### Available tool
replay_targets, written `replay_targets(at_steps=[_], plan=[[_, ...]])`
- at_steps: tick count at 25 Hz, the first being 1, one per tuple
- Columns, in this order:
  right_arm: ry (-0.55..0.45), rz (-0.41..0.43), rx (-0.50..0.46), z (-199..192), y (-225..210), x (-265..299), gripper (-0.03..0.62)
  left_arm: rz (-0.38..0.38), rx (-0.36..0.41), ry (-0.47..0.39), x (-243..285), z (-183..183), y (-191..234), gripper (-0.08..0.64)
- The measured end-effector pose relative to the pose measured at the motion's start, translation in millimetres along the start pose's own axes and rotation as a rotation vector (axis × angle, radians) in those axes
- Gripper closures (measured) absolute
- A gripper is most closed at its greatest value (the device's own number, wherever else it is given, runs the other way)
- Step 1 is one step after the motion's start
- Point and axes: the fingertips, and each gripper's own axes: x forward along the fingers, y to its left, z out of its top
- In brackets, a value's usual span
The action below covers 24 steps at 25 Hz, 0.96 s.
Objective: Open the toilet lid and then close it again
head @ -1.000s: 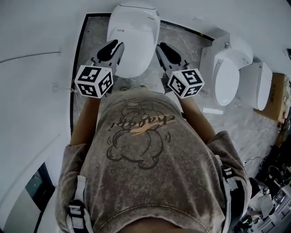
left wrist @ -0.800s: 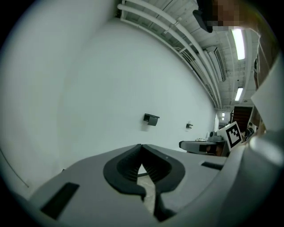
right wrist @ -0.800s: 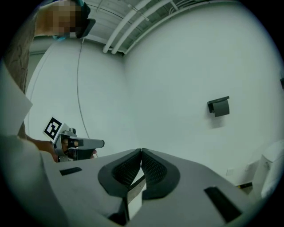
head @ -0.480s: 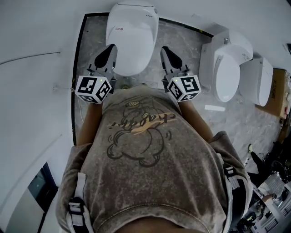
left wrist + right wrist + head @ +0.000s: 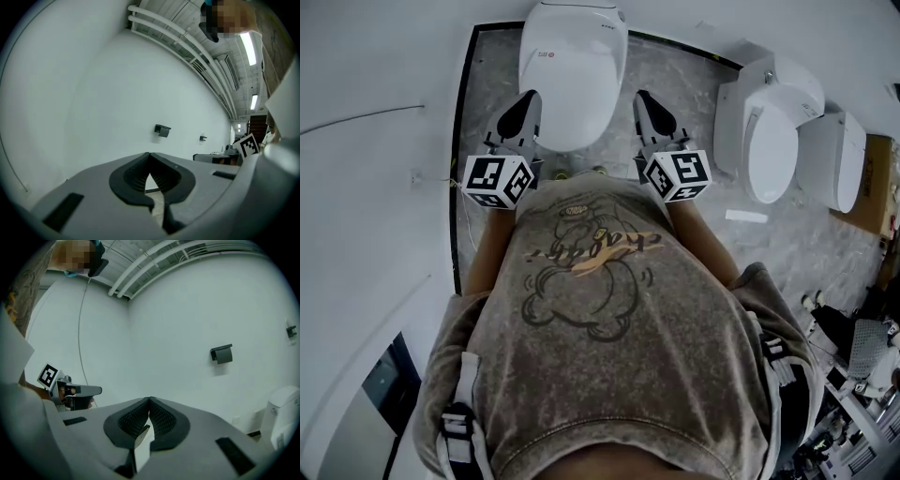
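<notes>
The white toilet [image 5: 572,66] stands at the top middle of the head view with its lid [image 5: 574,84] down. My left gripper [image 5: 528,98] hangs beside the bowl's left flank and my right gripper [image 5: 642,97] beside its right flank; neither touches it. Both point almost level at the white wall. In the left gripper view the left gripper [image 5: 149,154] has its jaws together with nothing between them. The right gripper [image 5: 149,399] shows the same in the right gripper view. The toilet is out of both gripper views.
Two more white toilets [image 5: 769,131] [image 5: 836,161] stand to the right, with a cardboard box [image 5: 874,187] beyond them. A dark strip [image 5: 459,141] edges the marble floor on the left. A small dark holder [image 5: 221,354] hangs on the wall ahead.
Both grippers' jaws have closed from partly open. The hands have settled slightly lower beside the bowl. The lid has stayed down.
</notes>
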Motion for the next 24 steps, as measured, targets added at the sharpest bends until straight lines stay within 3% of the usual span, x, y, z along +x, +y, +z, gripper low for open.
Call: replay_targets(at_steps=[5,24], plan=[[0.006,0.001,0.003,-1.0,3.5,-1.8,0.566,0.010,-0.036,0.021,-1.0,-0.1,3.2,0.551],[0.029,0.020,0.007,-1.3,2.6,-1.9,0.566,0.004,-0.009,0.059,-1.1,-2.4,-4.8,0.551]])
